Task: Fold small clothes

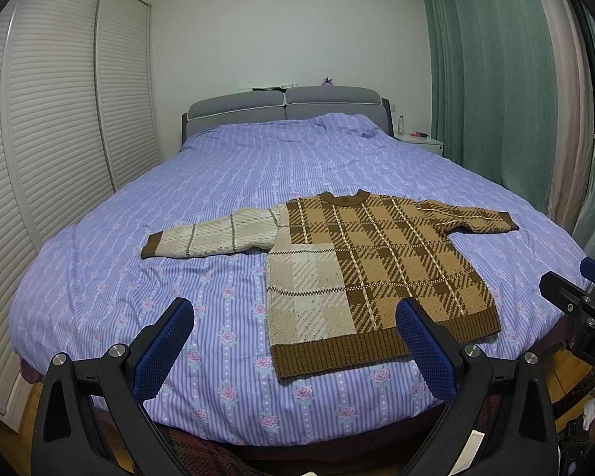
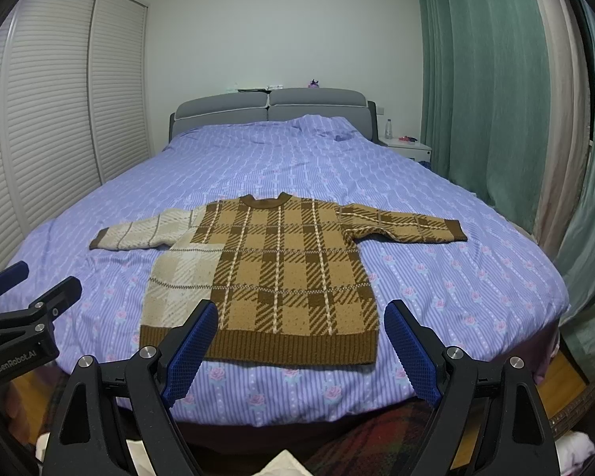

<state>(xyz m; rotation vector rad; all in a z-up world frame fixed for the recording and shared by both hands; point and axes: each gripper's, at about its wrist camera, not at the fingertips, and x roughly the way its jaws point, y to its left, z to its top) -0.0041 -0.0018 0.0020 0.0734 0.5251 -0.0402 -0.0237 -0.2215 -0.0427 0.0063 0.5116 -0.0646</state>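
A small brown and cream plaid sweater (image 1: 361,261) lies flat on the bed, front up, both sleeves spread out, hem toward me. It also shows in the right wrist view (image 2: 281,273). My left gripper (image 1: 295,313) is open and empty, held above the foot of the bed in front of the hem. My right gripper (image 2: 301,317) is open and empty, just in front of the hem. Each gripper shows at the edge of the other's view: the right gripper (image 1: 575,285) and the left gripper (image 2: 31,285).
The bed (image 1: 226,166) has a purple striped floral cover and a grey headboard (image 1: 281,107). White louvred wardrobe doors (image 1: 59,119) stand on the left. Green curtains (image 1: 496,79) hang on the right, beside a white nightstand (image 1: 424,142) with a bottle.
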